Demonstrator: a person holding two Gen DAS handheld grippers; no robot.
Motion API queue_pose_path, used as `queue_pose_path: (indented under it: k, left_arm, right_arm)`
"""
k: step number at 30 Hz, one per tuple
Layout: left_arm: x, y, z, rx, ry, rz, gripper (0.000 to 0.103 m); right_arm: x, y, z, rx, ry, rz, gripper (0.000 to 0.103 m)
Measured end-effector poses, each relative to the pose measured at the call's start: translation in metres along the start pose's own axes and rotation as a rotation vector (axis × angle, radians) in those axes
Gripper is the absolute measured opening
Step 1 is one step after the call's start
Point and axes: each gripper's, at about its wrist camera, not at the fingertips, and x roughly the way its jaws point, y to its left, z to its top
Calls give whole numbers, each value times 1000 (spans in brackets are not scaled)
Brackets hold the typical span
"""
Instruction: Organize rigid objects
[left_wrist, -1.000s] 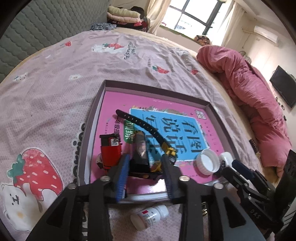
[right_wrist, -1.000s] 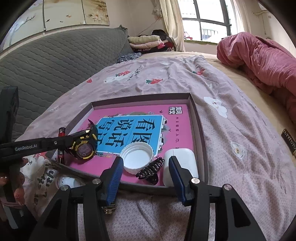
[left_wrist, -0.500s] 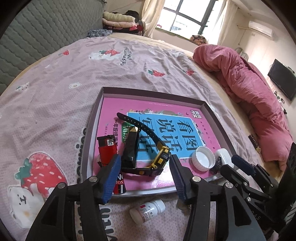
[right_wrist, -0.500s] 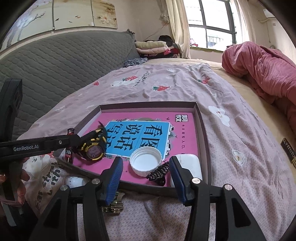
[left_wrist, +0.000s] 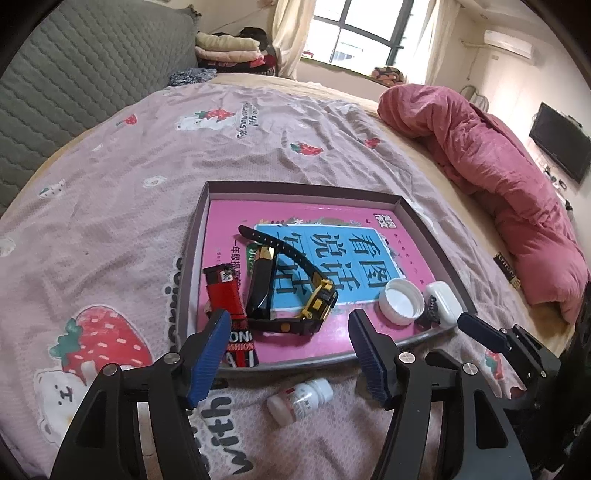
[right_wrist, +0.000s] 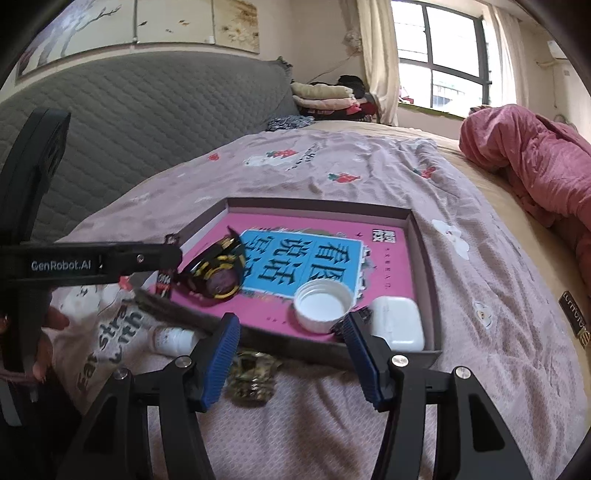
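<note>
Watch (left_wrist: 291, 295) — black strap, yellow-trimmed case | lying in tray (left_wrist: 424, 229) — unheld

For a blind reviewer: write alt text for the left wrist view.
The open left gripper hangs over the near edge of a shallow tray on a bedsheet, holding nothing. In the tray lie a watch, lighter, cap, clip and white case; a pill bottle lies outside it.

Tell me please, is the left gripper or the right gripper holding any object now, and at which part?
Nothing is held. The left gripper is open above the watch in the tray, and the right gripper is open and empty.
</note>
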Motion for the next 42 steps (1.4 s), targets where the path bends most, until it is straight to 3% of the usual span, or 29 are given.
queue_pose_path:
  k: [7, 18, 31, 42]
  left_arm:
    - [-9, 6, -6, 14, 21, -5, 68]
    - [-12, -6, -32, 62, 71, 8, 69]
    - [4, -21, -61, 122, 165, 24, 69]
    - [28, -7, -65, 123, 226, 14, 69]
  right_arm:
    - [0, 15, -7, -39, 33, 19, 58]
    - [-1, 9, -15, 17, 75, -3, 58]
    - [-9, 10, -22, 29, 93, -4, 58]
    - [-3, 17, -26, 3, 114, 3, 58]
